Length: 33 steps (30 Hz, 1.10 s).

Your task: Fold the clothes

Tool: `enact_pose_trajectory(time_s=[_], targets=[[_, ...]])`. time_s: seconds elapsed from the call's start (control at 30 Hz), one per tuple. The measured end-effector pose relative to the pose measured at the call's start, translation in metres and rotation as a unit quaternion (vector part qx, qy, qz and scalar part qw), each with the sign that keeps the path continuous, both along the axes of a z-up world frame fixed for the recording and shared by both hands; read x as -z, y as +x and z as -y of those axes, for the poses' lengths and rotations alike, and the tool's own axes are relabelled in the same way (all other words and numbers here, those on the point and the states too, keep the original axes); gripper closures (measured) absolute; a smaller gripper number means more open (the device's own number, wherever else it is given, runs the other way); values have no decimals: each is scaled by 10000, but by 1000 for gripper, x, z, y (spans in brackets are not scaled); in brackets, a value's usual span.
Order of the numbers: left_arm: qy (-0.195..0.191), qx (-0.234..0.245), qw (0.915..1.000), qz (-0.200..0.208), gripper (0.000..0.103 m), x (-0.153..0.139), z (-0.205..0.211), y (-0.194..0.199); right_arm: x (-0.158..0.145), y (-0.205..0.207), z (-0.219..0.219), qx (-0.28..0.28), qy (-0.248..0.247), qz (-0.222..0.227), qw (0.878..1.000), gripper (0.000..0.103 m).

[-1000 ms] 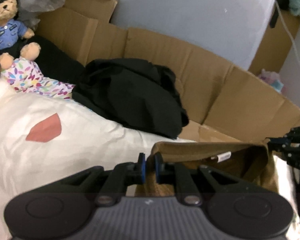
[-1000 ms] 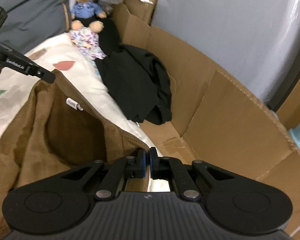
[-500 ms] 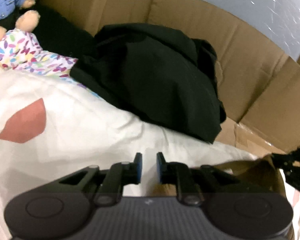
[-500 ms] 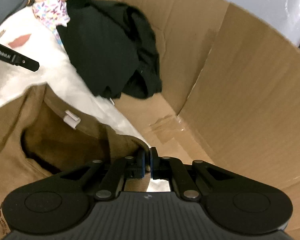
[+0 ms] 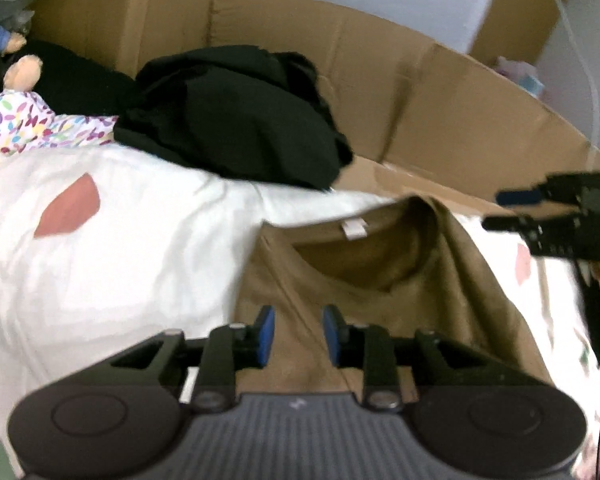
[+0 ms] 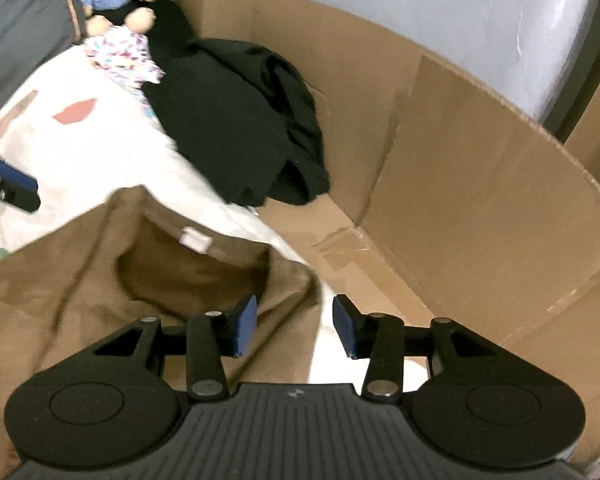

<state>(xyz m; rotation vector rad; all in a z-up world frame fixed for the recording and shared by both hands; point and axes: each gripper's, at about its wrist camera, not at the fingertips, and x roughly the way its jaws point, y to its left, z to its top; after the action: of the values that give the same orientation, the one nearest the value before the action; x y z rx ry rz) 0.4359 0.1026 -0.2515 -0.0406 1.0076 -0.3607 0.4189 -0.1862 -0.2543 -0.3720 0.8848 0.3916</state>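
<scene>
Both grippers just opened: left gripper point(image 5: 296, 336) narrow, right gripper point(image 6: 294, 326) wider, empty. Brown shirt point(image 5: 440, 300) released onto bed point(image 5: 140, 260), collar up; next fold can start.

Bed hemmed in by cardboard

A white bedsheet point(image 5: 120, 264) (with a reddish patch) covers the bed; flattened cardboard sheets point(image 6: 480, 184) stand along its far edge against a pale grey wall point(image 6: 420, 4).
</scene>
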Motion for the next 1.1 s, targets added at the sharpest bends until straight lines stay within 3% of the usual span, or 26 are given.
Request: enact_pose_trajectory(time_s=[0.2, 0.37, 0.57, 0.87, 1.1], targets=[[-351, -103, 9991, 198, 70, 8, -8, -33, -24, -26, -27, -196, 461, -99, 9987, 56], [-349, 25, 9993, 159, 70, 21, -27, -81, -3, -50, -63, -545, 640, -395, 9957, 57], [-494, 180, 9986, 13, 68, 36, -52, -137, 22, -57, -90, -524, 840, -723, 9925, 57], [-798, -12, 9964, -291, 68, 56, -80, -178, 57, -70, -109, -466, 967, -1156, 9875, 57], [-1049, -30, 9930, -545, 64, 69, -92, -199, 65, -81, -114, -438, 1239, -1541, 9793, 57]])
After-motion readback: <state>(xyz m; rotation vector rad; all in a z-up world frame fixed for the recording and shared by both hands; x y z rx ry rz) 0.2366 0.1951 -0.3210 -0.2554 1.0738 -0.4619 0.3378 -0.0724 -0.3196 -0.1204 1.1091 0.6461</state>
